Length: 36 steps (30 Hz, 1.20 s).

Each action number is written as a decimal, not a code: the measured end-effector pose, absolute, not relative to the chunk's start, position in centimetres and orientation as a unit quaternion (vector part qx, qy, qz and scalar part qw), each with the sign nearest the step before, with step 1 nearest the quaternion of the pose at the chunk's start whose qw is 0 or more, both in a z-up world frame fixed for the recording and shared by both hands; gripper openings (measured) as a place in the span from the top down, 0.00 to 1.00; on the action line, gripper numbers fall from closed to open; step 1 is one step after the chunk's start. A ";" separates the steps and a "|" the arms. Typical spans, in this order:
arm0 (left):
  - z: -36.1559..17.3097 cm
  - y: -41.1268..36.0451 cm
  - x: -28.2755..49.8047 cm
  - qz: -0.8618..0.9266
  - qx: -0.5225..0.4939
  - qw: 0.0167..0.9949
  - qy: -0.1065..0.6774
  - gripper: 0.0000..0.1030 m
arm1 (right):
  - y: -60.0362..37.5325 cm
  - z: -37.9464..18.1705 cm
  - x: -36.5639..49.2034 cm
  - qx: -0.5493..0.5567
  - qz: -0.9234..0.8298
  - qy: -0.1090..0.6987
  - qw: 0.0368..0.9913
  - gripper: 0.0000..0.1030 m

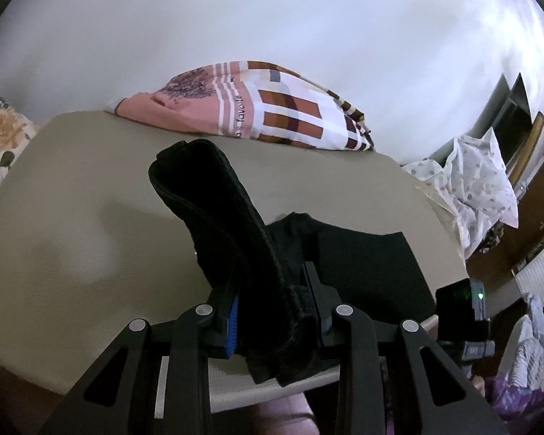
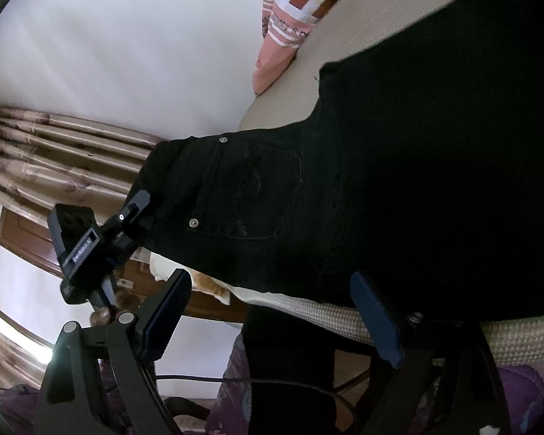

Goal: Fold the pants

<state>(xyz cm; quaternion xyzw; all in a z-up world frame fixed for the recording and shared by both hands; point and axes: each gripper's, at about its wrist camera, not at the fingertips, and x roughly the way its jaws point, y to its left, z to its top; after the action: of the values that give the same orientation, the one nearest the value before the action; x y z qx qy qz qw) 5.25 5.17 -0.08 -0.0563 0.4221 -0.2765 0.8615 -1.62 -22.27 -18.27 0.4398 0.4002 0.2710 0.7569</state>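
Black pants (image 2: 399,188) lie on a beige bed (image 1: 90,199), their waist end with a back pocket (image 2: 250,188) lifted off the edge. My left gripper (image 1: 275,311) is shut on the waistband of the pants (image 1: 235,224), which stands up between its fingers. It also shows in the right wrist view (image 2: 134,214), gripping the waist corner. My right gripper (image 2: 272,319) is open and empty, just below the pants at the bed's near edge. The rest of the pants lies flat (image 1: 362,264).
A pink and brown checked pillow (image 1: 264,108) lies at the far side of the bed. A white dotted cloth (image 1: 478,181) sits at the right. Curtains (image 2: 54,152) hang at the left. A cable (image 2: 235,380) runs below my right gripper.
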 end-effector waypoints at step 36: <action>-0.1 3.8 6.2 -0.289 -0.101 0.839 0.450 0.71 | -4.3 -9.3 1.5 -0.025 0.178 0.293 0.939 0.75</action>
<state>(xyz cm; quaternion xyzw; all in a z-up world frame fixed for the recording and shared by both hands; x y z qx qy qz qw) 6.20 3.76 -0.06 -0.1013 0.4504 -0.2889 0.8387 1.50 -4.25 -9.26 -0.0249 0.2931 0.1780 0.9391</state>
